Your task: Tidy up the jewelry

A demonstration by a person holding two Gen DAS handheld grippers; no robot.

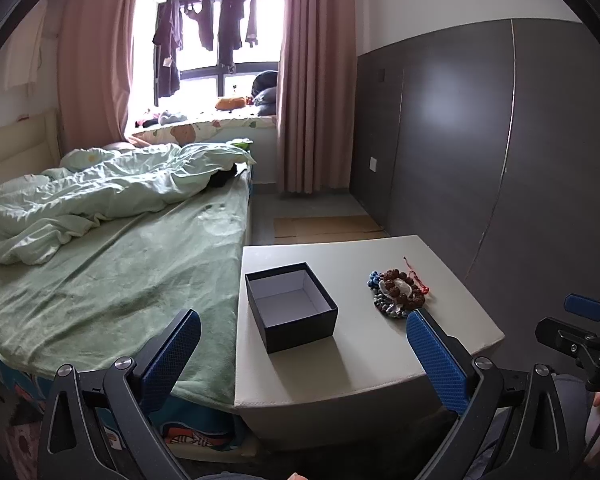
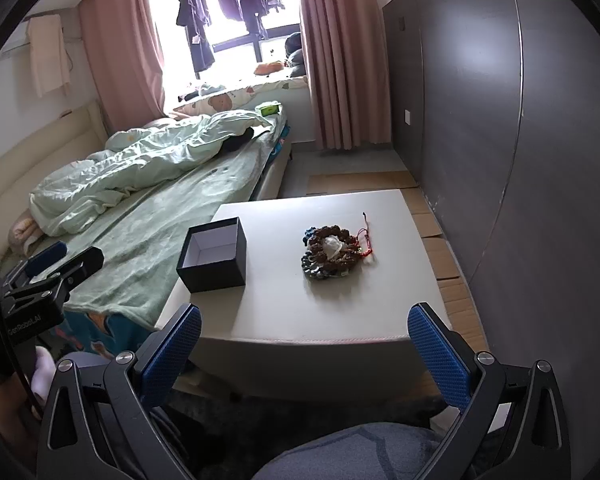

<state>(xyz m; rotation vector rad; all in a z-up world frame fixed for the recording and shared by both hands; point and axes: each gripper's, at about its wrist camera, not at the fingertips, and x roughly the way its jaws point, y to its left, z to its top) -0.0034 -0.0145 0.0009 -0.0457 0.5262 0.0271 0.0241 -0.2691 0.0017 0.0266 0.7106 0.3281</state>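
A green-sheeted bed (image 1: 112,264) lies beside the low white table (image 2: 300,320). On the table, the open dark box (image 2: 214,256) stands near the bed-side edge; the heap of beaded bracelets (image 2: 330,254) lies apart from it, mid-table. Left gripper (image 1: 304,344) and right gripper (image 2: 304,340) hover before the table's near edge, jaws spread wide, holding nothing.

Both wrist views near, facing shared table (image 1: 364,360)

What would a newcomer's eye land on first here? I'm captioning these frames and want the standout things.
Probably the pile of beaded bracelets, brown beads on top with a red cord trailing to one side, heaped in the middle of the pale low table. Next, the open black box, white inside and empty, standing apart from the pile on the table's bed side. Both the left gripper and right gripper hang open, short of the table.
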